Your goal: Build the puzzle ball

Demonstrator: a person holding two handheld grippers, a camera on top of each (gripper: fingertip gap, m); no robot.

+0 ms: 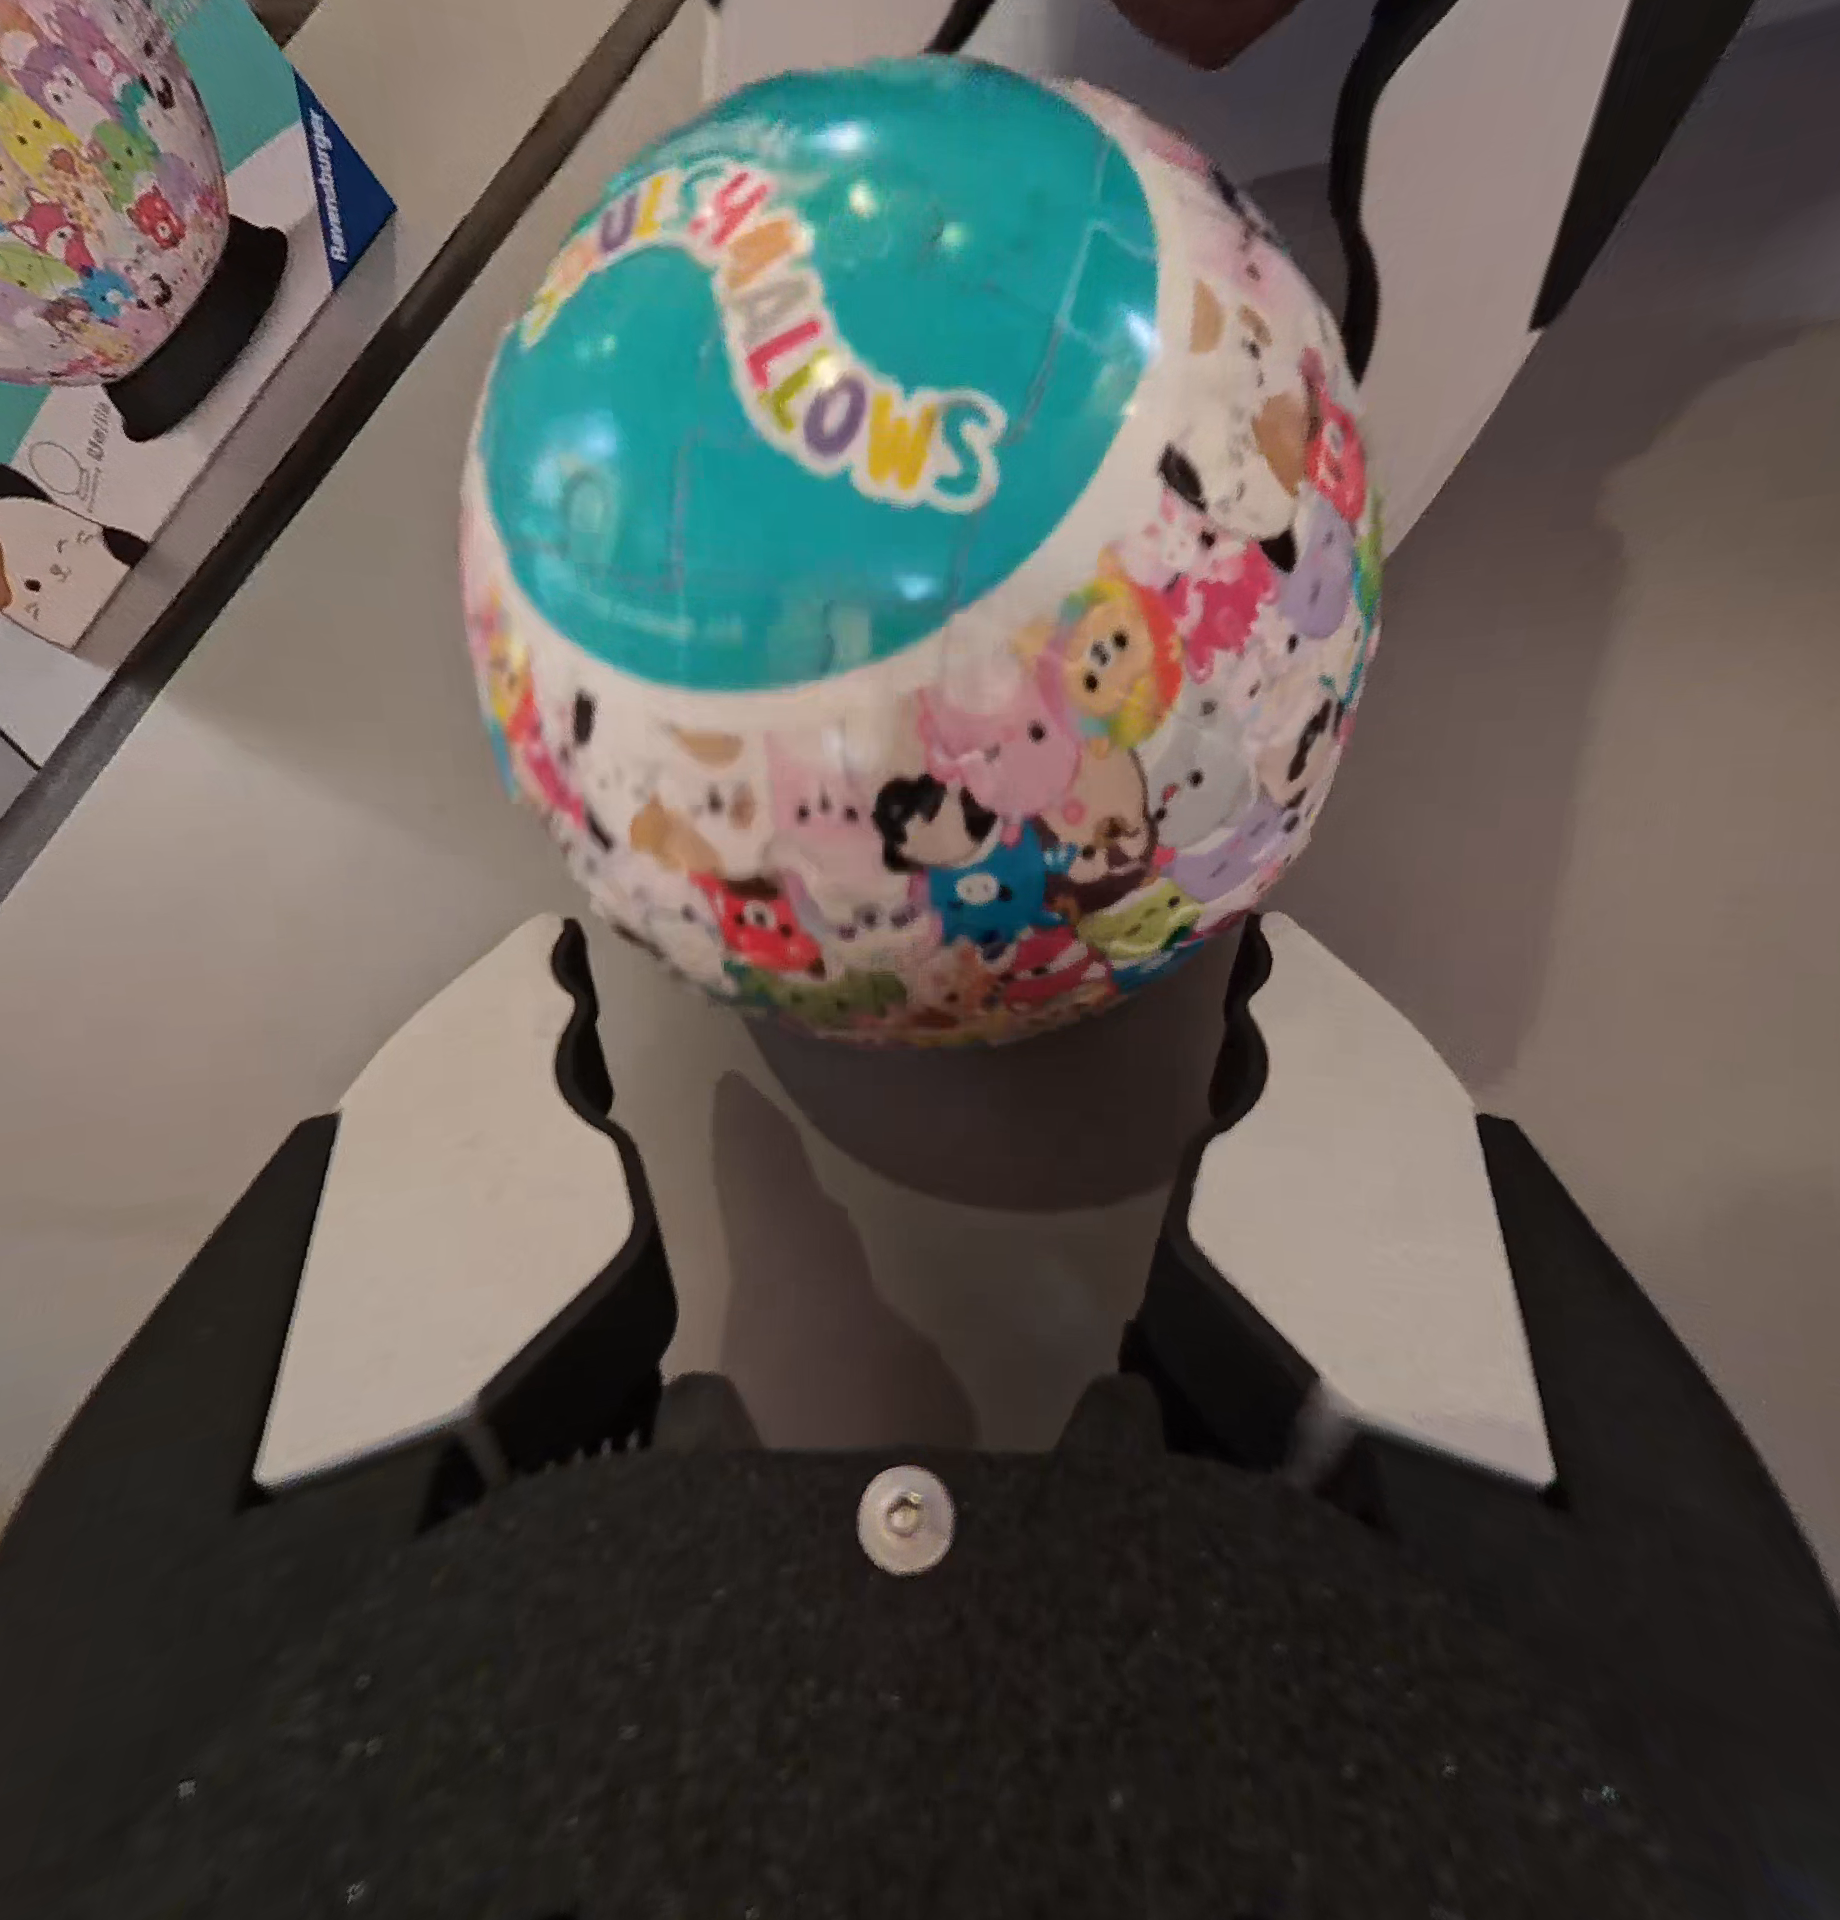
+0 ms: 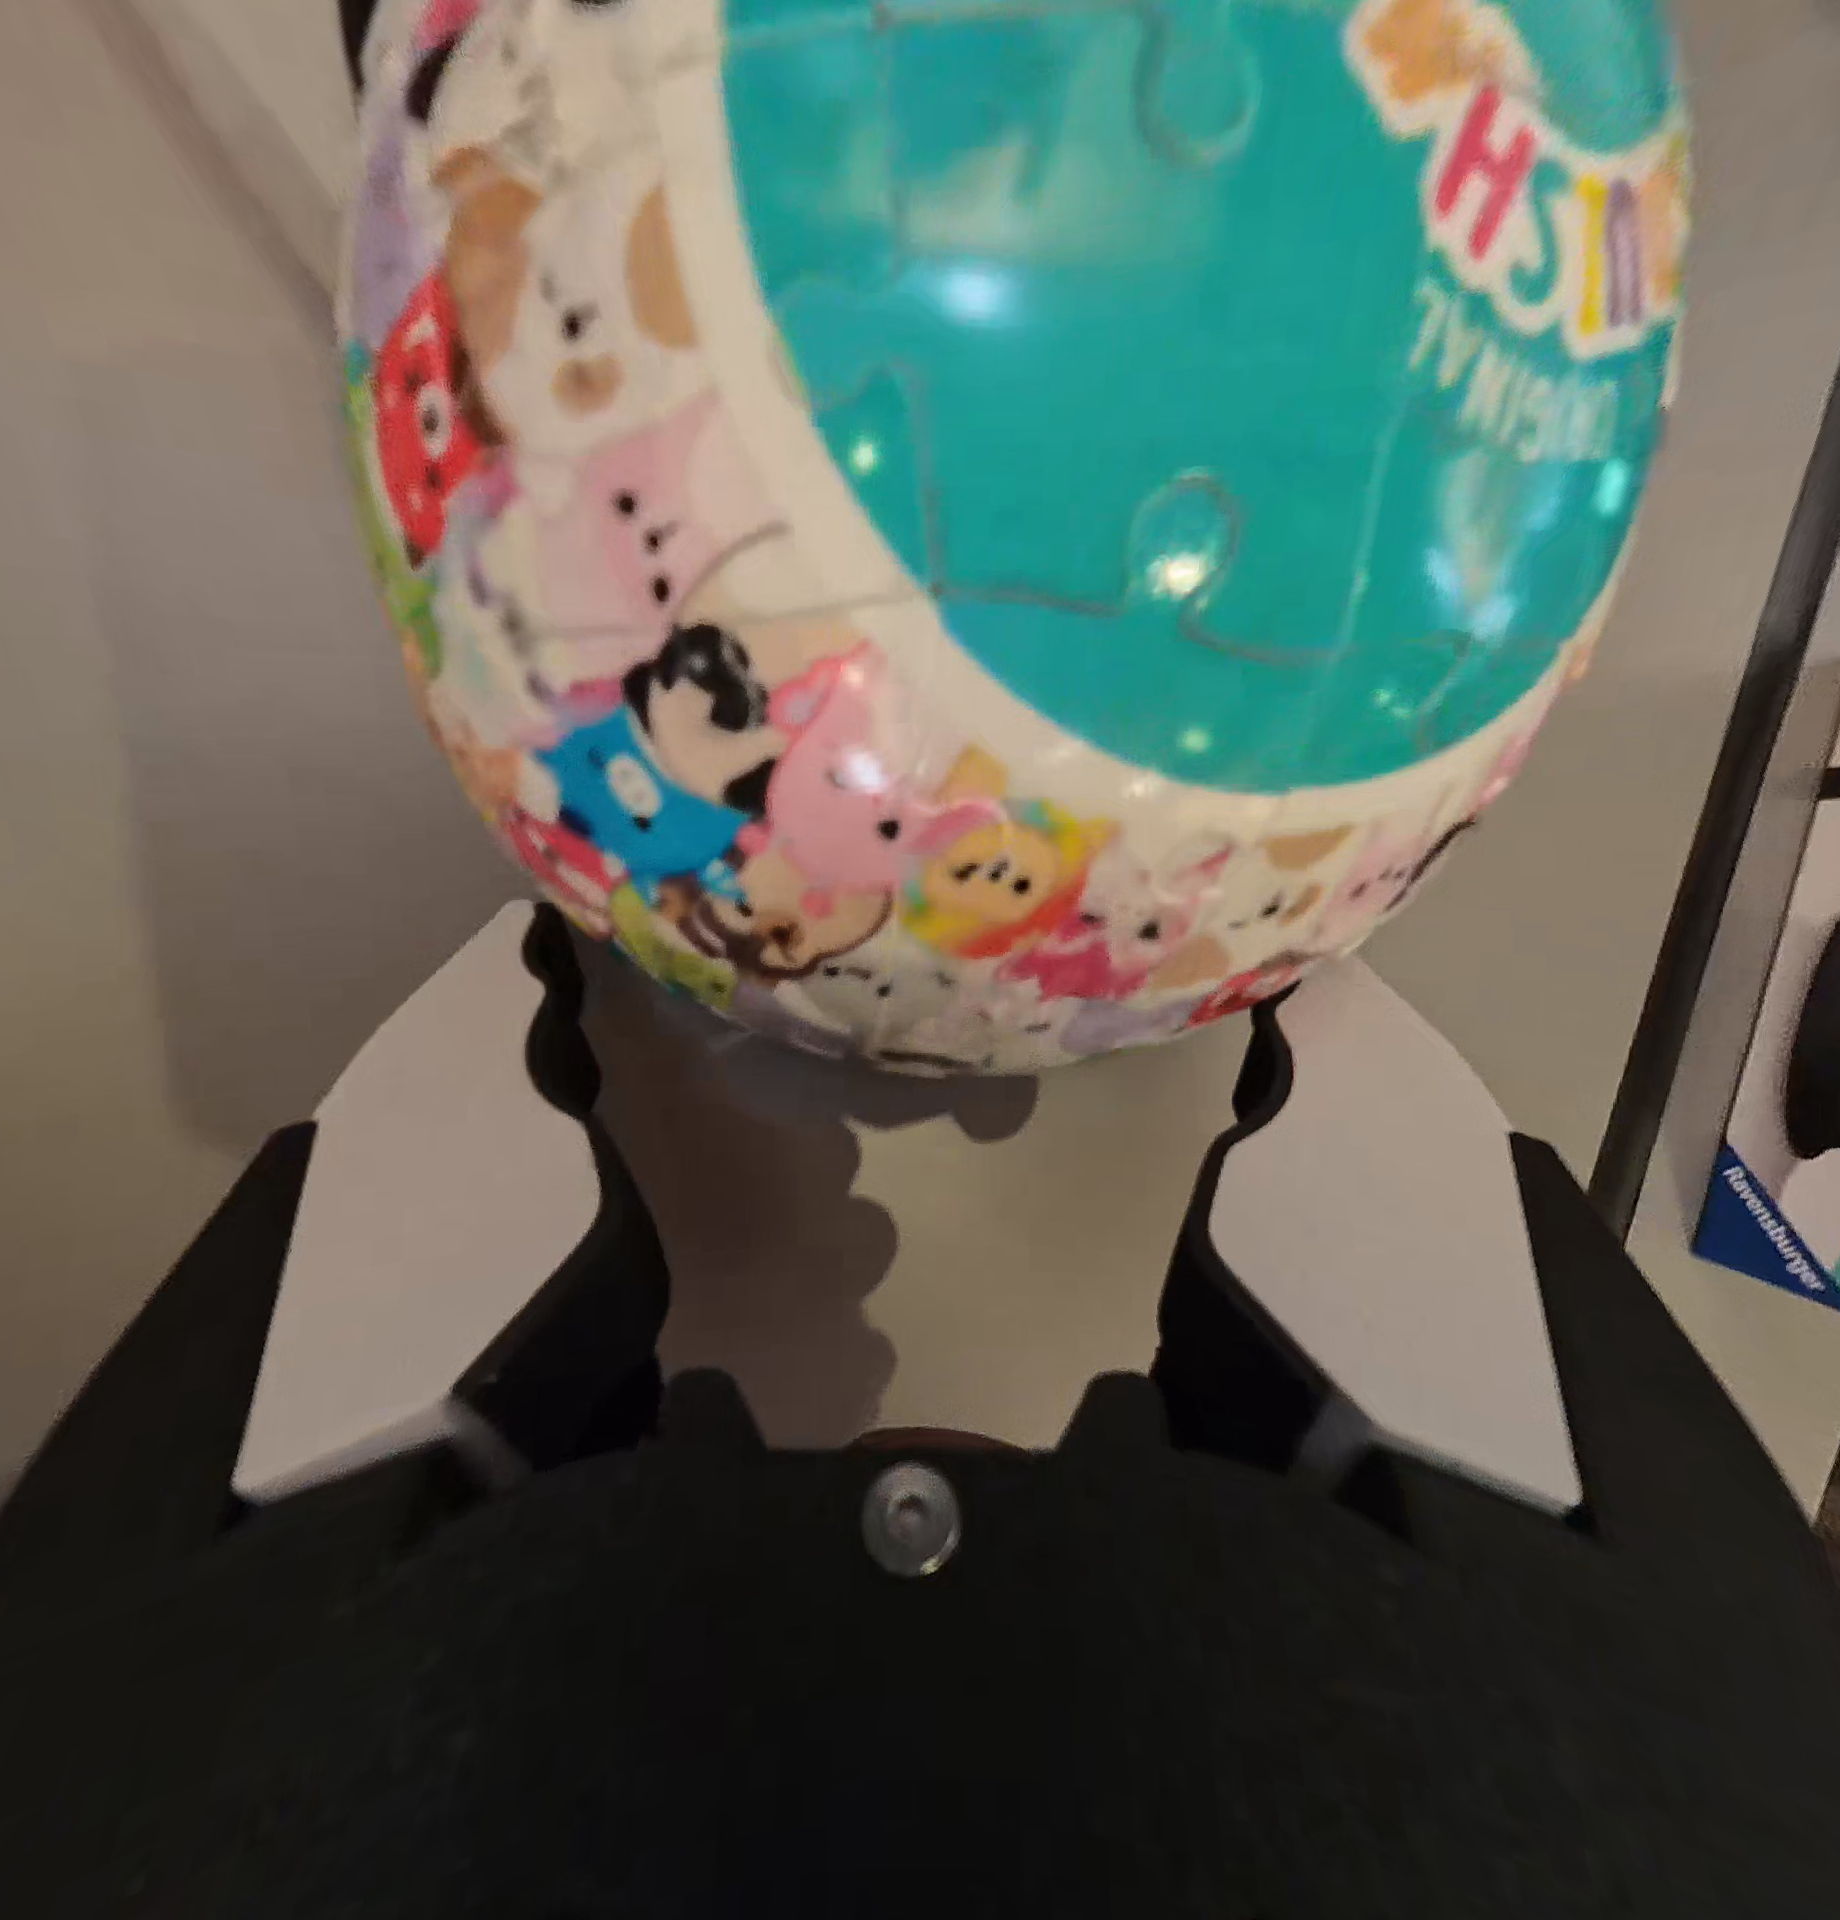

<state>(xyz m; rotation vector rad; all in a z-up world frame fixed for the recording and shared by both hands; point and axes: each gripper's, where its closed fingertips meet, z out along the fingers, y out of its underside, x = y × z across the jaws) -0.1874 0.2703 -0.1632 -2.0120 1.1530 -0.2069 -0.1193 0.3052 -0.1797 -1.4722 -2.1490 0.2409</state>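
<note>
Assembled puzzle ball (image 1: 921, 551) at rest on the pale surface (image 1: 272, 883), teal cap up. Straight ahead of the ball on one side, left tool (image 1: 911, 966), fingers apart and empty; opposite it, right tool (image 2: 900, 971), likewise spread, seemingly nearer. Off beside the ball, the puzzle box (image 1: 116, 312). No gaps visible; likely finished.

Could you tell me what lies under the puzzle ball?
Under the puzzle ball only its dark shadow on the pale table shows; the contact spot and any stand are hidden by the ball itself.
</note>
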